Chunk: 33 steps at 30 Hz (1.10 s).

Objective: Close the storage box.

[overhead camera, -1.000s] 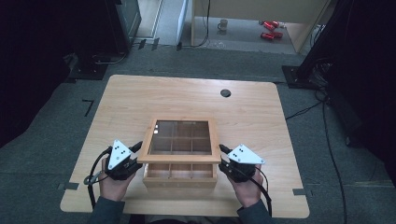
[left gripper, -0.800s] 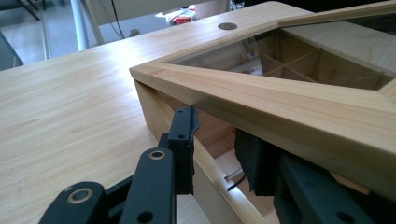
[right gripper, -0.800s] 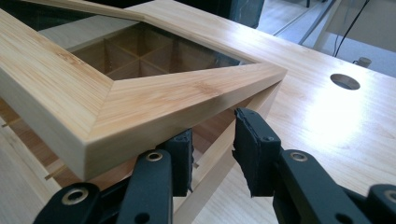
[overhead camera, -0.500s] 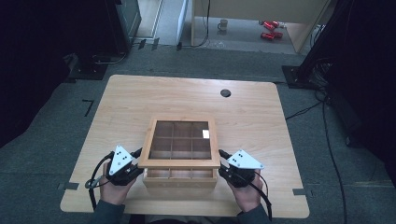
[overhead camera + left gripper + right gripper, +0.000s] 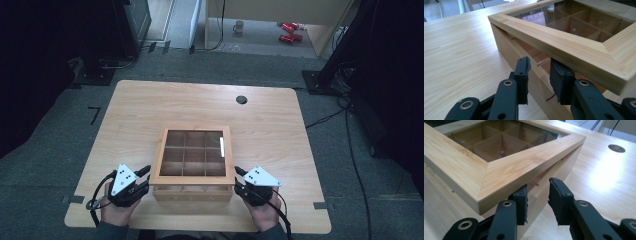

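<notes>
Inspection finds one wooden box (image 5: pixel 192 194) standing on the bench (image 5: pixel 150 102), near its front edge and about midway across. Its single glass-paned lid (image 5: pixel 192 178) sits ajar, the front edge lifted clear of the base, with what is judged to be the hinge line along the far side. Through the pane the box shows nine compartments, three by three, with no contents discernible. There are two tools in use. The left tool (image 5: pixel 145 171) lies just beside the box's front-left corner, and the right tool (image 5: pixel 238 171) just beside its front-right corner. Both are about equally near and point away from the person. In the left gripper view the left tool (image 5: pixel 539 65) stands with a modest gap between its jaws; the inner jaw is tucked beneath the lid (image 5: pixel 574 42) frame, the outer jaw outside the box wall, and nothing is seen pinched. The right tool (image 5: pixel 537 186) mirrors this under the lid (image 5: pixel 506 170) corner, likewise parted and gripping nothing. The deciding relation is that the lid's front edge runs from tool to tool and rests above the inner jaws. Any lift or lowering therefore requires both hands to travel evenly, or the lid will rack. One round cable hole (image 5: pixel 241 99) lies well beyond the box.
</notes>
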Each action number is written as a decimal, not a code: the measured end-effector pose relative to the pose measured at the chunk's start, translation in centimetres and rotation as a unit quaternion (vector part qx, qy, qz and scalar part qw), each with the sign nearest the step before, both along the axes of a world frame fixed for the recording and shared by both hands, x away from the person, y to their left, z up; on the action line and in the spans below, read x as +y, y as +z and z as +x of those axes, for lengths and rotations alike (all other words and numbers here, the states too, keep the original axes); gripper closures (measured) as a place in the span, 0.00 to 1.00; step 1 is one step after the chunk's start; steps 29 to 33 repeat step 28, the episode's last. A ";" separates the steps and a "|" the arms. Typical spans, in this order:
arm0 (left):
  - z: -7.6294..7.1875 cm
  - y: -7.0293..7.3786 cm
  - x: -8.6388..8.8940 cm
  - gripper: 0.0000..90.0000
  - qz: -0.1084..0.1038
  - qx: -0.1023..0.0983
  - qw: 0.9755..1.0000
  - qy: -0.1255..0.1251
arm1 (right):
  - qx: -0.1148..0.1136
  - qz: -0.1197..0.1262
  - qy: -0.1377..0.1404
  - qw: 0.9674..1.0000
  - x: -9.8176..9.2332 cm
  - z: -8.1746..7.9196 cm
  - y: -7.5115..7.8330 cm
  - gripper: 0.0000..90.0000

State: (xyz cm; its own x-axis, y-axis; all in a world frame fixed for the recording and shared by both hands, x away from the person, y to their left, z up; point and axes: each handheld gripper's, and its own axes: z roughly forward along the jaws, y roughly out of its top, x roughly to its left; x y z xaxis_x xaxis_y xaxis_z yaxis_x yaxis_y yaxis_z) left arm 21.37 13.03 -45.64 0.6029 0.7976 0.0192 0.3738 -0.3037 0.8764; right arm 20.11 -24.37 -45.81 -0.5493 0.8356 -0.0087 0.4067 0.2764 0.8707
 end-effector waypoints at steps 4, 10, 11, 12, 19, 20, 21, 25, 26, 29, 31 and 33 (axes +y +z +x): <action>-0.1 -0.6 0.7 0.77 0.003 0.011 1.000 0.010 | 0.019 -0.001 -0.015 1.000 -0.5 0.1 -0.8 0.77; -0.1 -0.5 0.6 0.76 -0.001 0.005 1.000 0.005 | 0.029 0.025 -0.021 0.999 -1.3 0.1 -1.2 0.75; -0.1 -0.5 0.6 0.76 -0.001 0.005 1.000 0.005 | 0.029 0.025 -0.021 0.999 -1.3 0.1 -1.2 0.75; -0.1 -0.5 0.5 0.76 0.000 0.004 1.000 0.007 | 0.023 0.029 -0.019 0.999 -1.4 0.1 -1.0 0.74; 0.0 -0.2 0.8 0.75 -0.004 -0.003 1.000 0.013 | 0.008 0.017 -0.028 0.999 -1.8 0.1 -0.5 0.72; 0.0 -0.2 0.9 0.74 -0.006 -0.004 1.000 0.015 | 0.007 0.018 -0.029 0.999 -1.9 0.1 -0.5 0.72; 0.1 -0.1 1.0 0.74 -0.008 -0.005 1.000 0.017 | 0.007 0.019 -0.031 0.999 -2.0 0.2 -0.4 0.71; 0.4 0.0 1.3 0.74 -0.016 -0.004 1.000 0.025 | 0.002 0.019 -0.042 0.999 -2.7 0.6 -0.1 0.70; 0.5 -0.1 1.3 0.74 -0.016 -0.002 1.000 0.026 | 0.001 0.019 -0.045 0.999 -2.9 0.8 0.0 0.70; 0.7 -0.2 1.4 0.72 -0.016 0.001 0.999 0.028 | 0.006 0.014 -0.059 0.998 -3.8 1.5 -0.1 0.66; 0.7 -0.2 1.4 0.72 -0.016 0.001 0.999 0.028 | 0.006 0.014 -0.059 0.998 -3.8 1.5 -0.1 0.66; 0.7 -0.2 1.4 0.72 -0.016 0.001 0.999 0.028 | 0.006 0.014 -0.059 0.998 -3.8 1.5 -0.1 0.66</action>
